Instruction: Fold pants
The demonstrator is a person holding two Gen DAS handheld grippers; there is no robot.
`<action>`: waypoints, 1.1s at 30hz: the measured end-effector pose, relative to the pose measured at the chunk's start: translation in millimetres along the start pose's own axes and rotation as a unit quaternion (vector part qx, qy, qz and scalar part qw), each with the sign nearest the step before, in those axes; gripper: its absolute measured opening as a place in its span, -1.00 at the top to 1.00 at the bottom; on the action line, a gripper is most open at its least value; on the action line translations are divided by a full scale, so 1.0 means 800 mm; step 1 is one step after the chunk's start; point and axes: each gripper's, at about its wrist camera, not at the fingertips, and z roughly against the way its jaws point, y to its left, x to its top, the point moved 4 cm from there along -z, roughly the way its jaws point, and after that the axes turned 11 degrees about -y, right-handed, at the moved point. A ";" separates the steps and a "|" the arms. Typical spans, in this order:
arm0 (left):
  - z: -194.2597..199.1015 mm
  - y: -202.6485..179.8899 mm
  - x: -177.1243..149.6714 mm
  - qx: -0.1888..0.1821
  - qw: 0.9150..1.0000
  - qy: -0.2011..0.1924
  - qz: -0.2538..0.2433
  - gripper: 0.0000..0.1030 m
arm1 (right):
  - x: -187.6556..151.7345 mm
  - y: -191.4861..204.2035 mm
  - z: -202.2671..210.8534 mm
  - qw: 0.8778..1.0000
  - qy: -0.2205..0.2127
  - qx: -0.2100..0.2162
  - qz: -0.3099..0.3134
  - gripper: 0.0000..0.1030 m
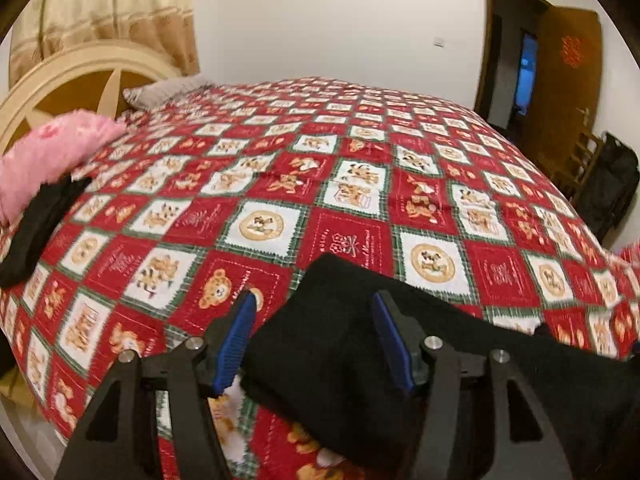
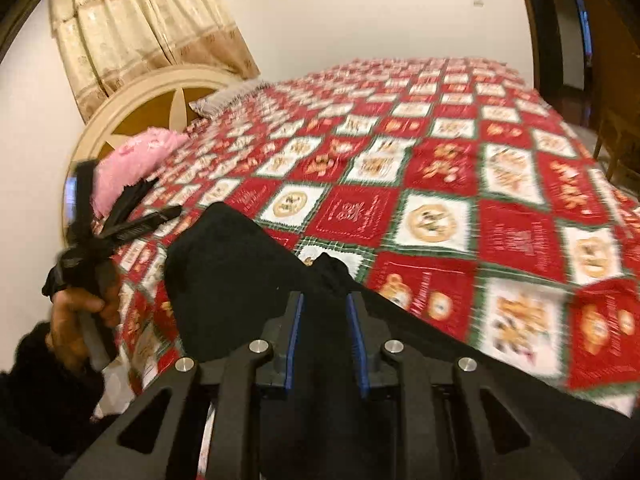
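The left claw (image 1: 314, 312) stands open over a corner of the black pants (image 1: 320, 360), pads clear of the cloth. The right claw (image 2: 325, 308), nearly closed, seems to pinch a ridge of the pants, though blur hides contact. The pants lie along the bed's (image 1: 360, 152) near edge.
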 end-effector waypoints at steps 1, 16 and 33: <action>0.001 0.004 0.002 0.001 1.000 -0.002 0.008 -0.22 | 0.000 -0.001 -0.017 1.000 0.007 -0.005 -0.003 0.55; 0.019 -0.010 -0.105 0.052 0.998 0.014 -0.043 -0.24 | -0.018 0.005 -0.101 0.997 0.074 0.014 0.024 0.55; 0.018 -0.009 -0.094 0.047 0.997 0.040 -0.045 -0.29 | 0.020 -0.144 0.046 0.975 -0.074 -0.086 -0.189 0.87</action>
